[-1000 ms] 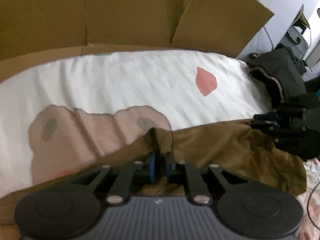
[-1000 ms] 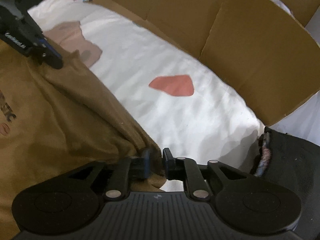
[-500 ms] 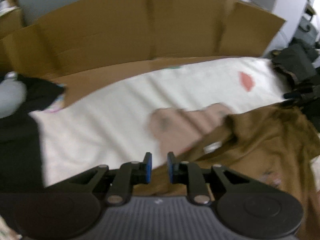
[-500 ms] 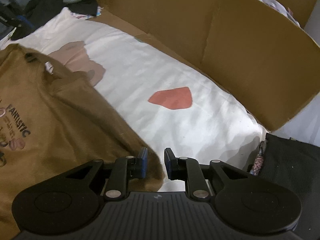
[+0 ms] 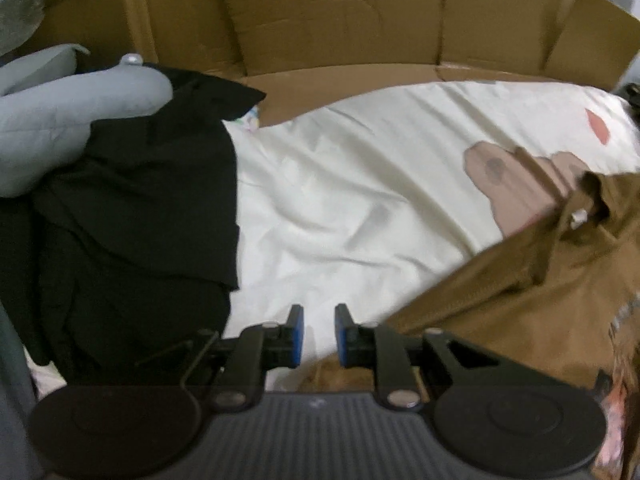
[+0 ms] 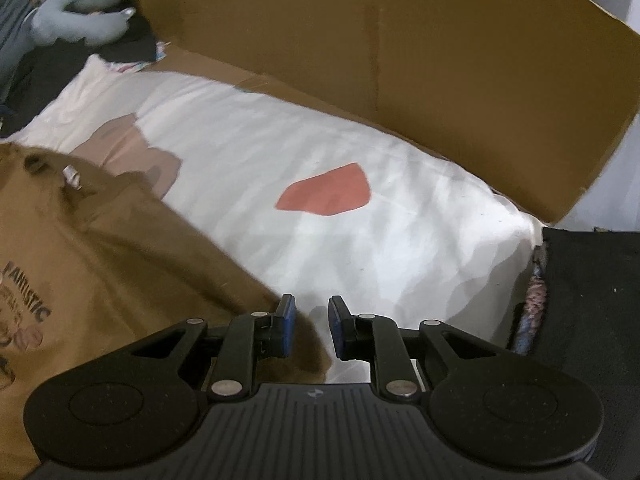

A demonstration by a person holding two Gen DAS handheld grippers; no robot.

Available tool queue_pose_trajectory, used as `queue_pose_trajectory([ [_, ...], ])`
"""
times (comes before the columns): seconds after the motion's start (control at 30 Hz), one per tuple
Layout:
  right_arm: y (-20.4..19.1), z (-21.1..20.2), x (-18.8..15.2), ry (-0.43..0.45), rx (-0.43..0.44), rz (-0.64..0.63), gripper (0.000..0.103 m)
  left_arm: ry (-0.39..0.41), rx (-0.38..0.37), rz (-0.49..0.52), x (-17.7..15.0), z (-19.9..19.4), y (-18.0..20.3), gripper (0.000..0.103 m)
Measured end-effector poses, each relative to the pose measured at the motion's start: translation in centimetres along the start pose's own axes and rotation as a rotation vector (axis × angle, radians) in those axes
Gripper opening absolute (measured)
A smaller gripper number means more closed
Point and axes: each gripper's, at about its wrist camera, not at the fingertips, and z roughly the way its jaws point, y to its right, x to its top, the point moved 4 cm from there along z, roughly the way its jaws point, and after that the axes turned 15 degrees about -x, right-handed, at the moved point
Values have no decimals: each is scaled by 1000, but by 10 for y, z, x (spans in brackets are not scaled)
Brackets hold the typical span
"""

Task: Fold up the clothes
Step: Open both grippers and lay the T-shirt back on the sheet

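Here, rumpled brown T-shirt (image 6: 120,264) on smooth cream sheet (image 6: 360,248); left hand-held gripper (image 5: 319,336) and right hand-held gripper (image 6: 309,328) both parted, empty

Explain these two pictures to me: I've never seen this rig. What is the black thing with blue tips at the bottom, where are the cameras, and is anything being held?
No robot here: a person carries a two-finger gripper in each hand, and a fisheye camera on each looks forward along its fingers. One picture is from the left gripper, the other from the right gripper. The blue tips are the finger pads. Both stand open with nothing between them. On the white sheet, which has a pink patch, lies a brown T-shirt with printed lettering, spread out and not yet folded. Cardboard walls stand behind. A black garment and a grey plush toy sit at the left side; another dark garment lies at the right.
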Motion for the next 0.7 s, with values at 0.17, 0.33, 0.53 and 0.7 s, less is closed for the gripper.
queue_pose_trajectory([
  [0.17, -6, -3, -1, 0, 14, -47, 25, -35, 4, 42, -12, 4, -4, 18],
  [0.33, -10, 3, -3, -16, 14, -66, 25, -76, 2, 60, -17, 18, -9, 18],
  [0.53, -10, 2, -8, -18, 18, -67, 25, -105, -18, 99, -26, 28, -7, 18],
  [0.7, -8, 1, -9, -17, 23, -69, 25, -111, -43, 114, -28, 24, -8, 18],
])
